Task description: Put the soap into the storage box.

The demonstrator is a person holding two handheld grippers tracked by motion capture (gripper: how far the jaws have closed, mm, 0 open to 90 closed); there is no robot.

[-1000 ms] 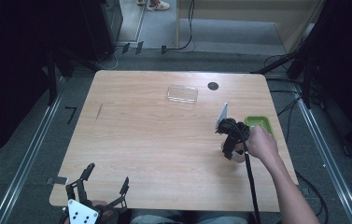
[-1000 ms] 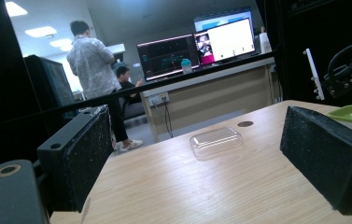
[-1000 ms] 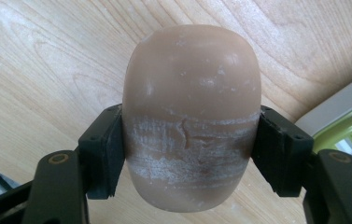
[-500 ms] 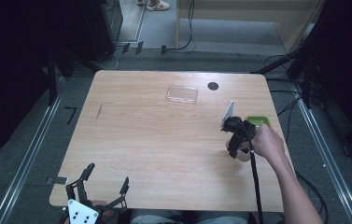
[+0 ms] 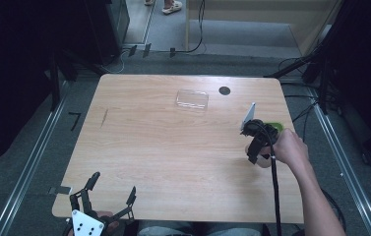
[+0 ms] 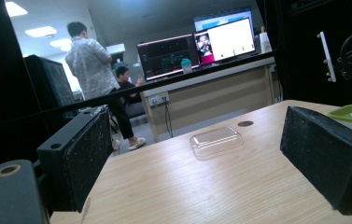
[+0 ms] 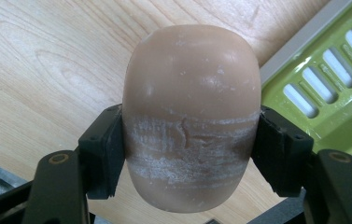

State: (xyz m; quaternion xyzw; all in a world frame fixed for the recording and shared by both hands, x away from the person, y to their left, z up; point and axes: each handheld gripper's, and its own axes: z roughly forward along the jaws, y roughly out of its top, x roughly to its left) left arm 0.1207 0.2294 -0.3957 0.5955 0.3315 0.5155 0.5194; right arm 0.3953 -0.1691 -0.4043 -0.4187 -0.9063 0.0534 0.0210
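clearly the right gripper (image 7: 190,149) is clamped across the middle of the tan soap bar (image 7: 191,116), held above the table (image 5: 173,147) beside the green dish (image 7: 332,93); stiff, smooth, likely slippery (chalky film), so its flat sides suit gripping. left gripper (image 6: 211,163) rests agape.

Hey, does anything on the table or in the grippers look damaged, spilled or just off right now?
One thing: the rounded tan soap bar clamped in the right gripper has a whitish, scuffed band across its middle, level with the black pads. The green slotted tray and the clear plastic lid look intact, and nothing is spilled on the wooden table.
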